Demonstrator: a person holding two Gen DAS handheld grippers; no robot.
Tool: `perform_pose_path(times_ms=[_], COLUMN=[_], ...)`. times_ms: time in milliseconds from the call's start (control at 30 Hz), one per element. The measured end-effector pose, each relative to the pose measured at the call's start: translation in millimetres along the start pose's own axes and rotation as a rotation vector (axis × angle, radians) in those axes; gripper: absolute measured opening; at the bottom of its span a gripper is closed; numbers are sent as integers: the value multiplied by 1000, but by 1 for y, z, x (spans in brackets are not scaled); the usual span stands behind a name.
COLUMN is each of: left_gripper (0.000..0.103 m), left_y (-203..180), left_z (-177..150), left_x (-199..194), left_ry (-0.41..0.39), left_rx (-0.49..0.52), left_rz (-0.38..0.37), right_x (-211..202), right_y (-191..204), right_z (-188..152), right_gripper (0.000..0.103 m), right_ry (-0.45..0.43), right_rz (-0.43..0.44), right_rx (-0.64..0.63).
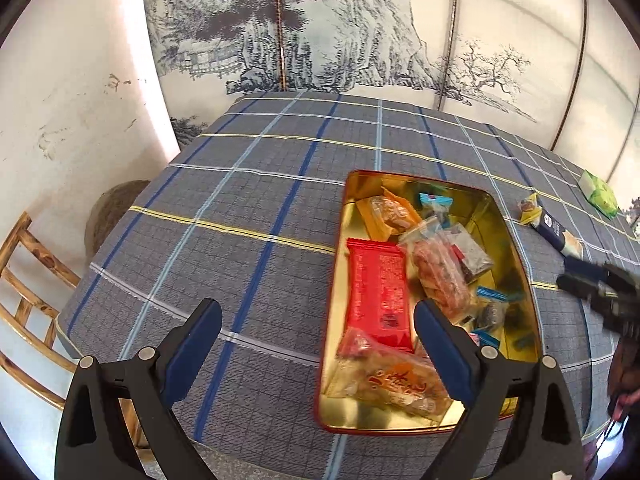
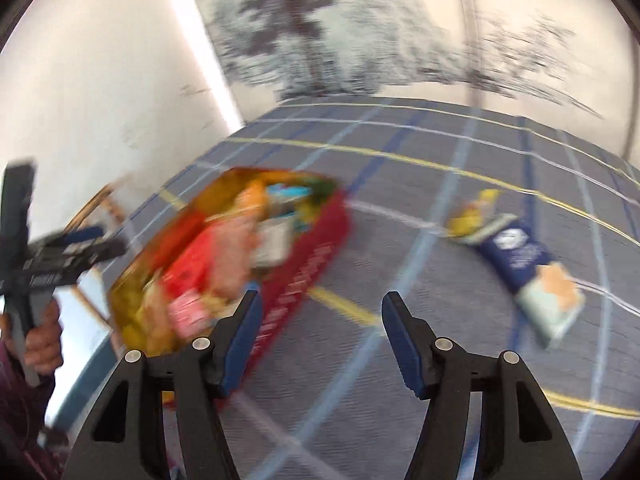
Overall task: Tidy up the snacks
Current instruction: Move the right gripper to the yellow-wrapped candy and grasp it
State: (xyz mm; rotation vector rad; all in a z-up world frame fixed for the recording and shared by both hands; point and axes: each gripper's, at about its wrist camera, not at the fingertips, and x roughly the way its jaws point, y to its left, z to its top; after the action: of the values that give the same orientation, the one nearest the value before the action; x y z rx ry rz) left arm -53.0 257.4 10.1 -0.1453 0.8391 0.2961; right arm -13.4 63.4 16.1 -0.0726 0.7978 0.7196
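A red tin with a gold inside (image 1: 516, 256) stands on the plaid tablecloth and holds several snack packets, among them a long red packet (image 1: 378, 292) and a clear bag of pink snacks (image 1: 440, 276). My left gripper (image 1: 318, 320) is open and empty, above the tin's near left edge. My right gripper (image 2: 320, 312) is open and empty, over the cloth to the right of the tin (image 2: 304, 280); it also shows at the right edge of the left wrist view (image 1: 600, 284). A dark blue packet (image 2: 520, 256) and a small yellow packet (image 2: 472, 216) lie on the cloth ahead right. The right wrist view is blurred.
A green packet (image 1: 600, 194) lies at the table's far right. A bamboo chair (image 1: 24, 280) stands left of the table. A painted screen (image 1: 320, 24) rises behind the table's far edge. The left gripper and hand show in the right wrist view (image 2: 48, 264).
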Motion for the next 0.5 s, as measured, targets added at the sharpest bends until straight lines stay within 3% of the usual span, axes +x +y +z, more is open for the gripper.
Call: perform_pose_path(times_ms=[67, 333, 500], left_gripper=[95, 95, 95], left_y=[-9, -33, -33], left_z=[2, 6, 12], left_x=[2, 4, 3], left_ry=[10, 17, 21], left_rx=[9, 67, 63], left_rz=[-13, -26, -47], right_x=[3, 51, 87], right_y=[-24, -72, -90], right_z=[17, 69, 79], right_gripper=[63, 63, 63], right_ry=[3, 54, 121], right_rz=[-66, -180, -231], right_rx=[27, 14, 12])
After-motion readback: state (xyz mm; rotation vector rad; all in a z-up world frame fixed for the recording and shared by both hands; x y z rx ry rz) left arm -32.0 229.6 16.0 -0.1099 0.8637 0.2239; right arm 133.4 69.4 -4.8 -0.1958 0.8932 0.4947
